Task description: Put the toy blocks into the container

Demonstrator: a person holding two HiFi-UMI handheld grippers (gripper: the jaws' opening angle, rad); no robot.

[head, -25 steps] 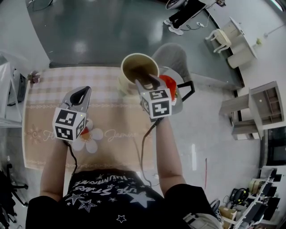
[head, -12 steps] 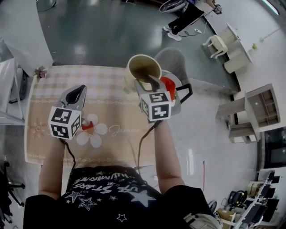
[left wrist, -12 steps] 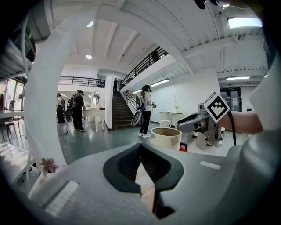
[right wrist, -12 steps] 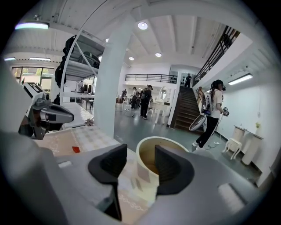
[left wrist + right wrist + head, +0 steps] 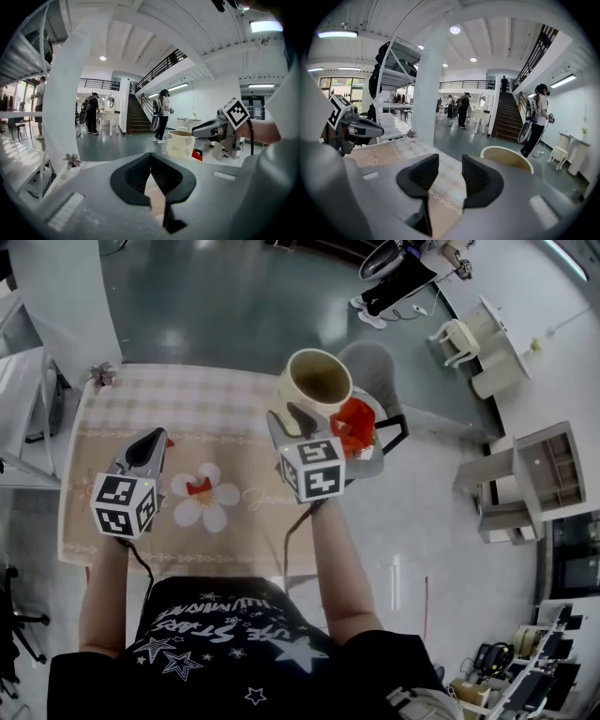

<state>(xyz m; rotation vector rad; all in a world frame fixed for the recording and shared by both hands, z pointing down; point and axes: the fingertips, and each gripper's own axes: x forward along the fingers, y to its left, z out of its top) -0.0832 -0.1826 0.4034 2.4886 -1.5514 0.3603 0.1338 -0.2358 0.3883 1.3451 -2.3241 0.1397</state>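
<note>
I have both grippers raised over the beige checked tablecloth of the table (image 5: 141,399). The left gripper (image 5: 150,156) is pressed together, its dark pads meeting at the tips with nothing between them. It hovers over the near left part of the cloth. The right gripper (image 5: 450,165) is spread, though its jaws have just been closing, and only cloth shows through the gap. It hangs just in front of the cream round container (image 5: 322,381), which stands upright at the far right corner of the table. From the right gripper view I see the container's pale rim just beyond the right jaw. A small red toy block (image 5: 199,487) lies on the white flower printed on the cloth, between the two grippers and nearer the left one, touching neither. A larger red toy block (image 5: 354,423) sits just beside the container on its right. I cannot tell whether that one rests on the table edge or on the grey chair (image 5: 370,367) behind it. People stand well away across the hall floor.
</note>
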